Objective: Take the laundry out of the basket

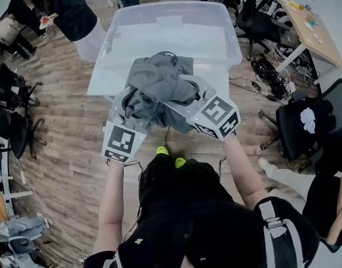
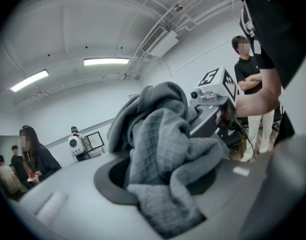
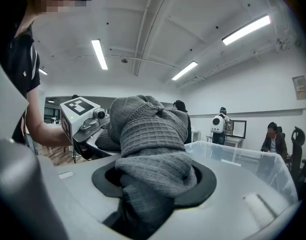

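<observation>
Laundry [image 1: 159, 82] clamped by both grippers
Left gripper [image 1: 128, 108] and right gripper [image 1: 184, 96] angle inward, forearms outstretched, jaws part-closed on laundry bunched between them.

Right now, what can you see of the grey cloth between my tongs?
The grey waffle-knit cloth looks soft and is crumpled into a loose bundle with folds hanging down. The left tongs and right tongs are clamped on it from opposite sides, holding it raised by the near rim of the clear plastic bin. Whether it touches the bin I cannot tell.
</observation>
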The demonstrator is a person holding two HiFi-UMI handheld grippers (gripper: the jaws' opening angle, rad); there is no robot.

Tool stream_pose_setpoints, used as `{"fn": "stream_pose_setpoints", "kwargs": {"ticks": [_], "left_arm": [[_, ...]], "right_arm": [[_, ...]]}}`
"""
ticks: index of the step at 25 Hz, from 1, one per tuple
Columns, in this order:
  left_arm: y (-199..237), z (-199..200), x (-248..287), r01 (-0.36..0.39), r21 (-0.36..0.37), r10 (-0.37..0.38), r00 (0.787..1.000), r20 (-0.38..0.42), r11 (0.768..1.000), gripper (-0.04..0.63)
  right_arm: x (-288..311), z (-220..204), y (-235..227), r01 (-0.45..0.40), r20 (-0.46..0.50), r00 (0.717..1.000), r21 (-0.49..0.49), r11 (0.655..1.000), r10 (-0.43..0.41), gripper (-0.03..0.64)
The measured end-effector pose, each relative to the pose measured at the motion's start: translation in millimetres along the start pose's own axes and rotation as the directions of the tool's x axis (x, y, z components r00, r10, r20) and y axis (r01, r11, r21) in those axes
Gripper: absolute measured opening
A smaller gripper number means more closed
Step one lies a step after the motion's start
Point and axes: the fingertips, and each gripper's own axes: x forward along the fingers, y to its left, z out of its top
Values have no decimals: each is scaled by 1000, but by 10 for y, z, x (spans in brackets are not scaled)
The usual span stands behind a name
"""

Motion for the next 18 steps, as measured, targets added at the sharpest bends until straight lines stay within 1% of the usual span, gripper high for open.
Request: {"fn": "stream_pose_setpoints", "kwargs": {"ticks": [4, 9, 13, 15, 18], "left_arm": [[-106, -51, -111, -6, -30, 5, 1000, -27, 1000, 196], [-291, -123, -335, -5, -59, 3, 999, -35, 998, 196], [-422, -248, -463, 21, -87, -26, 998, -51, 996, 195], [-497, -323, -590, 32, -98, -38, 998, -56, 995, 195], [-657, -393, -882, 44, -108, -49, 998, -41, 993, 195]], "right_arm": [[-35, -61, 139, -30, -11, 999, 38, 999, 31, 221], [-108, -135, 419, -50, -30, 998, 53, 997, 51, 221], [-122, -253, 608, -50, -55, 997, 92, 994, 55, 221], [-122, -305, 766, -47, -66, 996, 111, 993, 54, 221], [-174, -337, 1103, -33, -76, 996, 112, 993, 41, 221]]}}
